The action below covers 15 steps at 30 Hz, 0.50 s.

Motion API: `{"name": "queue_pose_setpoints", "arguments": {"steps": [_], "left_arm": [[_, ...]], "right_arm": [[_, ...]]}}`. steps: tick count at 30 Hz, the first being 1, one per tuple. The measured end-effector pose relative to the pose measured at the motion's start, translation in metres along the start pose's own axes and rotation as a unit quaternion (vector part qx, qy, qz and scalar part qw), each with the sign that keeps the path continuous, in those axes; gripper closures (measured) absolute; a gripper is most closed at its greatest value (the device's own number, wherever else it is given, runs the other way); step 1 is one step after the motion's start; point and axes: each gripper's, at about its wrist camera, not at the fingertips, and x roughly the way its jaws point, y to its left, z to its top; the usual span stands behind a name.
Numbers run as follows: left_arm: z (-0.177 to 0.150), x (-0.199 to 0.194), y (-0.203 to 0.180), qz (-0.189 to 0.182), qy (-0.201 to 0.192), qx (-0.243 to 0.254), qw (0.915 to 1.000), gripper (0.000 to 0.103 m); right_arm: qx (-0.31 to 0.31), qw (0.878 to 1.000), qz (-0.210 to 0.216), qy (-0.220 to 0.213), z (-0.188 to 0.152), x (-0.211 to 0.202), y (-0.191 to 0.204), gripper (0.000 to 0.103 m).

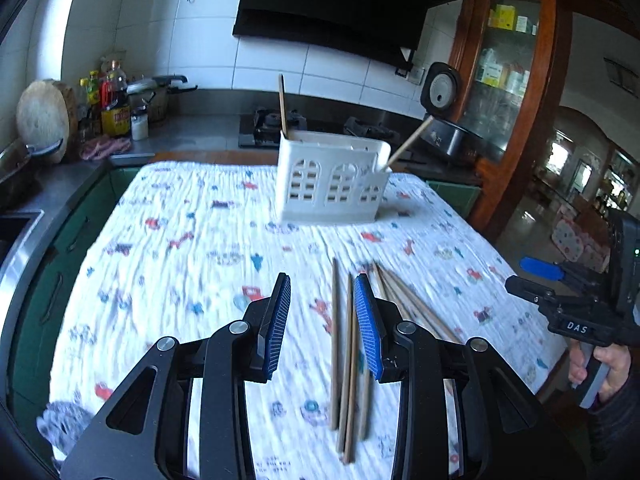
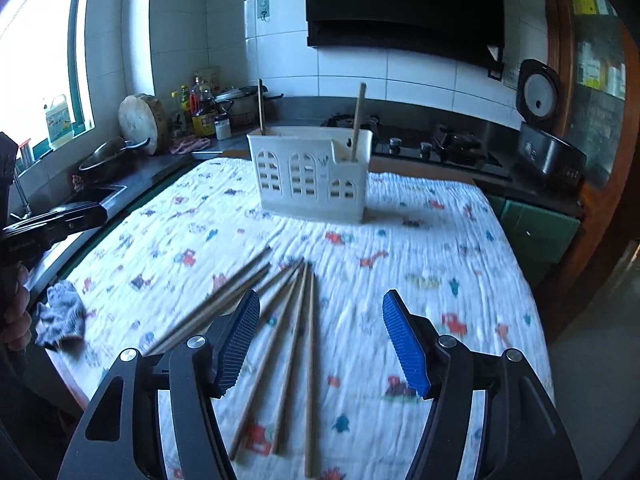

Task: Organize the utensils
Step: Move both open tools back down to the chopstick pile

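left tongs (image 1: 322, 312): released, empty | right tongs (image 2: 320, 340): released, empty | chopsticks (image 2: 296, 344): loose on desk (image 2: 440, 240) | holder (image 2: 310, 174): two sticks

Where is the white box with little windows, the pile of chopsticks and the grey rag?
White box (image 2: 308, 178), right wrist view, front wall with the windows.
Chopsticks (image 2: 309, 340), right wrist view, middle of one stick on the cloth.
Grey rag (image 2: 60, 316), right wrist view, its crumpled middle.

White letters "DAS" on the right tool's (image 1: 538, 280) black body
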Motion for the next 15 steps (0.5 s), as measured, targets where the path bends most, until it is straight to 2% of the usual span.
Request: {"name": "queue_pose_setpoints", "arguments": {"steps": [7,15], "left_arm": [[-0.035,0.007,0.005,0.006,0.028,-0.006,0.9996,0.069],[-0.059,0.018,0.011,0.009,0.058,-0.014,0.9982,0.069]], "right_arm": [[0.002,1.000,-0.015,0.011,-0.046,0.002,0.005,0.042],[0.000,0.999,-0.023,0.037,-0.085,0.016,0.009,0.055]]}}
